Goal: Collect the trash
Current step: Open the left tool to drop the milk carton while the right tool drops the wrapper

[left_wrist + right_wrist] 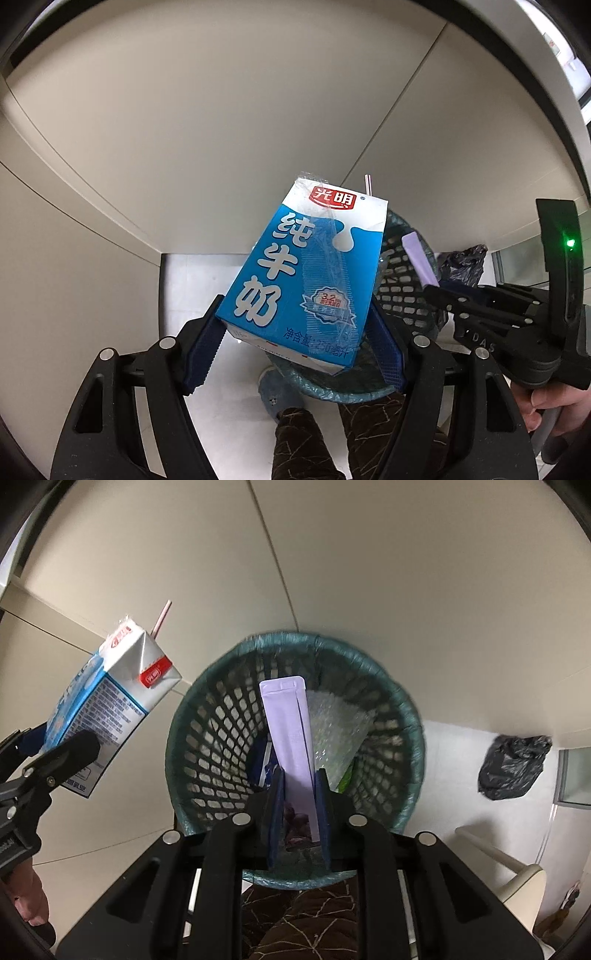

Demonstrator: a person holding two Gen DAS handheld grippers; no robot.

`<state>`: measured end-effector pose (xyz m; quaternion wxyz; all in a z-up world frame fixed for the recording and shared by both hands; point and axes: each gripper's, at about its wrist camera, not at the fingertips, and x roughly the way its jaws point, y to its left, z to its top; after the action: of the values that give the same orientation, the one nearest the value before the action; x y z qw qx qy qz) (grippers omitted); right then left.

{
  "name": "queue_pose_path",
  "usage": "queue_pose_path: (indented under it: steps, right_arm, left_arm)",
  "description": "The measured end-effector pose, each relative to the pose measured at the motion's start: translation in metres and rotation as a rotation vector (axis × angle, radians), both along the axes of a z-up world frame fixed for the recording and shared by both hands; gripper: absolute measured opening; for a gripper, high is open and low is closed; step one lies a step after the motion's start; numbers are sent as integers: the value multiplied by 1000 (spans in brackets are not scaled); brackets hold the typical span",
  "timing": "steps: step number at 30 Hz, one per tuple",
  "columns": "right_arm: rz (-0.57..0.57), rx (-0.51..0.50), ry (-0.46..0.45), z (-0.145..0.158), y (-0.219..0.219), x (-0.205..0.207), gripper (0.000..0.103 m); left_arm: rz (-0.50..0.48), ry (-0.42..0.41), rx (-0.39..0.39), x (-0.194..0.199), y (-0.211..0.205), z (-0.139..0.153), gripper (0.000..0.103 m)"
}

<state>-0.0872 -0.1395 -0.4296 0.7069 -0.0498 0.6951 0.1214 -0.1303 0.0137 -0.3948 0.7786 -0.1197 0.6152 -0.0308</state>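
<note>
Blue-and-white milk carton [301, 273] is clamped between the blue pads of the left gripper [295, 343], tilted, with a pink straw [367, 183] poking out of its top. From the left wrist view it's held up over the near rim of a teal mesh wastebasket [406, 291], which is mostly hidden behind the carton.

Over on the right wrist view, a long lilac sachet [290, 734] is pinched between the pads of the right gripper [299, 808], jaws closed tight on its lower end. The sachet is held upright, its upper end reaching over the mouth of the wastebasket [221, 716]. Inside the basket a clear crinkly plastic wrapper [336, 731] can be seen leaning against the far wall, plus something blue and white and a bit of green lower down, too hidden to name. The rim is wrapped by a teal bin liner [410, 709].

A crumpled black plastic bag [511, 766] is seen on the pale floor, well apart from the basket on the right. Beige wall panels [221, 110] fill the background. The carton [107, 709] also shows up at the left of the right wrist view, beside the basket and not over its opening from that angle.
</note>
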Motion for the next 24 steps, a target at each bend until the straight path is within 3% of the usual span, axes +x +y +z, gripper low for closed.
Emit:
queue_pose_path:
  steps: [5, 7, 9, 12, 24]
  right_arm:
    - [9, -4, 18, -13, 3, -3, 23]
    - [4, 4, 22, -13, 2, -1, 38]
    - [-9, 25, -3, -9, 0, 0, 60]
    - [-19, 27, -32, 0, -5, 3, 72]
    - [-53, -18, -83, 38, -42, 12, 84]
  left_arm:
    - [15, 20, 4, 2, 2, -9, 71]
    - [14, 24, 8, 1, 0, -11, 71]
    - [5, 29, 18, 0, -2, -15, 71]
    - [4, 41, 15, 4, -5, -20, 71]
    - [-74, 91, 3, 19, -39, -48, 71]
